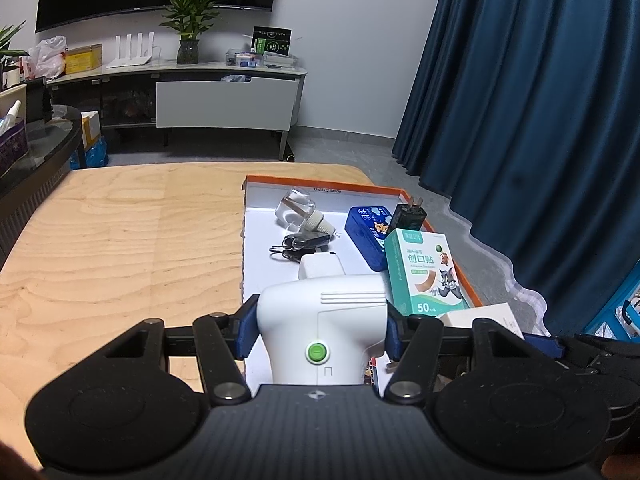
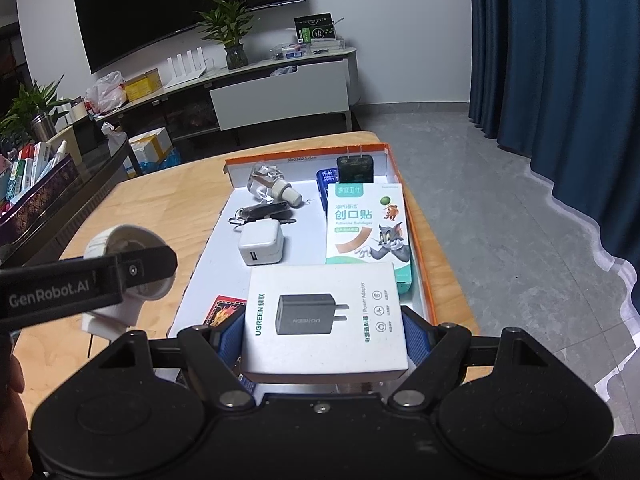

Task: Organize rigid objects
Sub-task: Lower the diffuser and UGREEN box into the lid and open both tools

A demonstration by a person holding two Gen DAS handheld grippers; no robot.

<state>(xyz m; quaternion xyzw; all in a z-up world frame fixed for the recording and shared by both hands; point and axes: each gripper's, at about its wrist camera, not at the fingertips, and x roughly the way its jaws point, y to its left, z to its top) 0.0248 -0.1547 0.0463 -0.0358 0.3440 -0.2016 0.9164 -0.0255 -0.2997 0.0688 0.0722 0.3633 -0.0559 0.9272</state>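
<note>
Grippers both carry loads over the orange-rimmed tray [image 2: 404, 196] on the wooden desk [image 1: 120, 240]. Left gripper [image 1: 316, 332] is clamped on a white handheld device with a green button [image 1: 320, 320], its pads pressing both sides. Right gripper [image 2: 324, 340], spread wide, pinches a white UGREEN charger box [image 2: 320, 316] by its edges above the tray's near end. Judged from here, the box should go down flat just beside the bandage box [image 2: 366, 228], clear of the white USB charger [image 2: 262, 242]. Release only once it is fully seated.

hidden: blue case [image 2: 322, 184] mostly behind bandage box [image 2: 366, 228] | red card [image 2: 224, 309] partly under adapter box [image 2: 324, 320]
</note>
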